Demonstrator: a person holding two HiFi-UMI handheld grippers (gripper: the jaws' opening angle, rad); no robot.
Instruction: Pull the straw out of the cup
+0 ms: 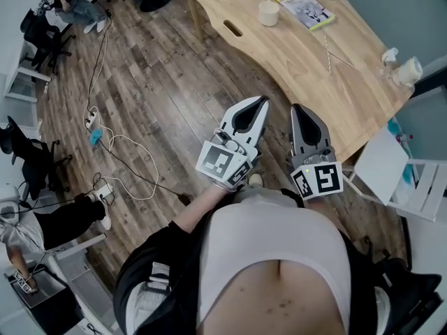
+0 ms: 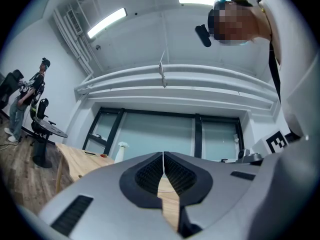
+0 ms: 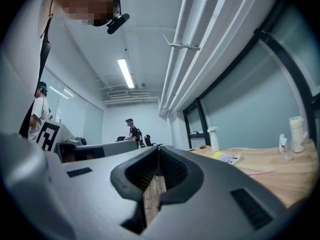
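A white cup [image 1: 268,12] stands on the far part of the wooden table [image 1: 307,68]; in the left gripper view the cup [image 2: 121,151] is small and distant, and in the right gripper view the cup [image 3: 214,139] is too. I cannot make out a straw in it. A thin straw-like line [image 1: 327,53] lies on the table near a clear cup [image 1: 389,57]. My left gripper [image 1: 263,101] and right gripper [image 1: 299,108] are held side by side close to my body, short of the table edge. Both are shut with nothing between the pads [image 2: 163,154] [image 3: 158,149].
A yellow-edged booklet [image 1: 304,7] lies beside the white cup, and a pale roll-like cup [image 1: 409,70] sits at the table's right end. A white chair [image 1: 401,176] stands at the right. Cables and a power strip [image 1: 91,121] lie on the wood floor; people and office chairs are at the left.
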